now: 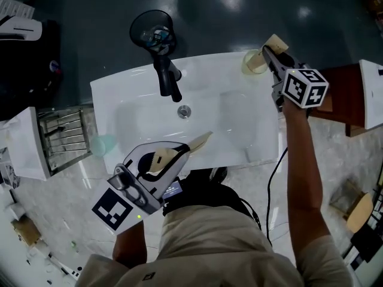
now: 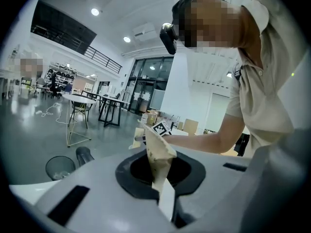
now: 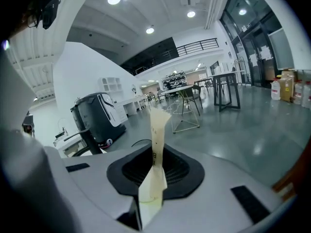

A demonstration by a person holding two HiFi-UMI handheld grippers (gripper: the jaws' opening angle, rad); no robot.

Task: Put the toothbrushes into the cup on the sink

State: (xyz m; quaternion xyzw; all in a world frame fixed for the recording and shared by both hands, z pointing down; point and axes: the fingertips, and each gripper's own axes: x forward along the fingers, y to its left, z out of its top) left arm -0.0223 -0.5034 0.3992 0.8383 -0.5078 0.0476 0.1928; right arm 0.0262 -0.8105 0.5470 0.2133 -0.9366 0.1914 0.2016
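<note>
Head view. Shows the white sink [image 1: 125,100] from above, black faucet [image 1: 167,79] at the back, drain [image 1: 184,111] mid-basin. Finds the cup [image 1: 252,63] on the far right corner, right at the edge. Catches the right gripper [image 1: 276,40] just beside that cup, touching or not impossible to tell, tips pinched together. Puts the left gripper [image 1: 205,137] over the near rim, clamped tight, empty. Spots no sure toothbrush; hints only at a pale sliver [image 1: 248,154] on the near right rim, too faint to call.

Left gripper view. Confirms the left gripper [image 2: 158,149] fully closed on nothing, aimed across the basin toward the person's right forearm [image 2: 209,141].

Right gripper view. Gives the right gripper [image 3: 156,130] with pads pressed together, nothing visible between, only open room beyond.

Danger from here, by the look of it: could knock the light cup off its corner with one careless sweep of the right tips. Could also skid a thin brush along the glossy sink by arriving with jaws unopened. Needs spreading first, then a square pinch; otherwise risks a slip or a drop short of the cup.
</note>
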